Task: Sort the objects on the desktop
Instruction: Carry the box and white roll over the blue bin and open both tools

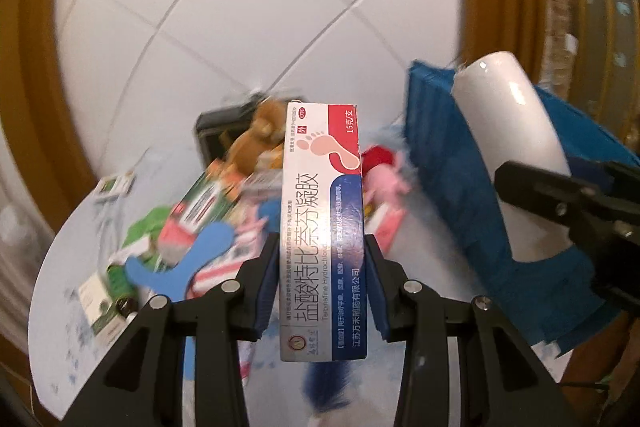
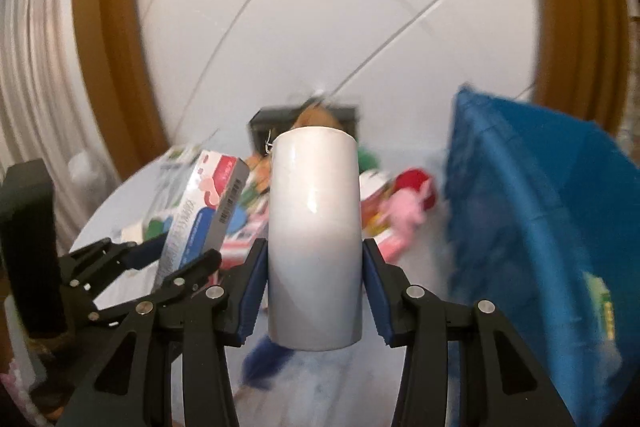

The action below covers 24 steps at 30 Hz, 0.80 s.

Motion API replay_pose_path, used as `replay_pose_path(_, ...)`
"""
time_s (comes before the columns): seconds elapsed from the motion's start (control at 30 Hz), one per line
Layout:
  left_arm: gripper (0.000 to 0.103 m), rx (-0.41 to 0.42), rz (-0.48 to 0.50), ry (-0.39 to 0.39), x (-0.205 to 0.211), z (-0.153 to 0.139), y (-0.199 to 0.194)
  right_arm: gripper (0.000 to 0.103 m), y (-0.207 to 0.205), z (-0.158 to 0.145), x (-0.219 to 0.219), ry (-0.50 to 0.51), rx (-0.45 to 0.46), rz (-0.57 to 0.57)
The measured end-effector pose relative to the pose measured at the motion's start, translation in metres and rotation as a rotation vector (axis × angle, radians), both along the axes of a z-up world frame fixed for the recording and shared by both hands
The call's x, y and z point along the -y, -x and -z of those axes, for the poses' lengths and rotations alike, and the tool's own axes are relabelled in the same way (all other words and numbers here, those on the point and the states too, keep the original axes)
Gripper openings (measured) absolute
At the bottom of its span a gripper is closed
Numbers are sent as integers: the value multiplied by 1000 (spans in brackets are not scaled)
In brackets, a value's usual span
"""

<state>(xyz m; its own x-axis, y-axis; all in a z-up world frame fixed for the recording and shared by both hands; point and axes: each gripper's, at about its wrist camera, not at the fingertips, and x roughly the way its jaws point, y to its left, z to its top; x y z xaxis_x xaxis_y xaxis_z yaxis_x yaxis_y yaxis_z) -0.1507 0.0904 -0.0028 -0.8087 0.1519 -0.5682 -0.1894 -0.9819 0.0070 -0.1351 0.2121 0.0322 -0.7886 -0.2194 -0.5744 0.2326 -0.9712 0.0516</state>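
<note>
White cup (image 2: 314, 243) in right gripper (image 2: 315, 291) (medicine box (image 1: 322, 227) in left gripper (image 1: 322, 287))

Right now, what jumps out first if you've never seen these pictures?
The left gripper clamps a long box with a pink foot on it, dead centre of its view. The right gripper squeezes a shiny white cup the same way. Behind both, toys and packets litter the table, with a blue bin at the right.
</note>
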Motion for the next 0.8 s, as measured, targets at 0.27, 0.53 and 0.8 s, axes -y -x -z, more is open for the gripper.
replay_pose_path(0.27,39,-96,157,-20,-80,-46,-3,45,-38,-45,-74,24,-124,177)
replay_pose_path(0.53,39,-113,303,-35,-176,-70,-14,45,-67,-63,-170,2,-173,379)
replay_pose_path(0.8,39,-47,393,-1,-267,-63,-23,45,-67,-37,-260,-34,-93,502)
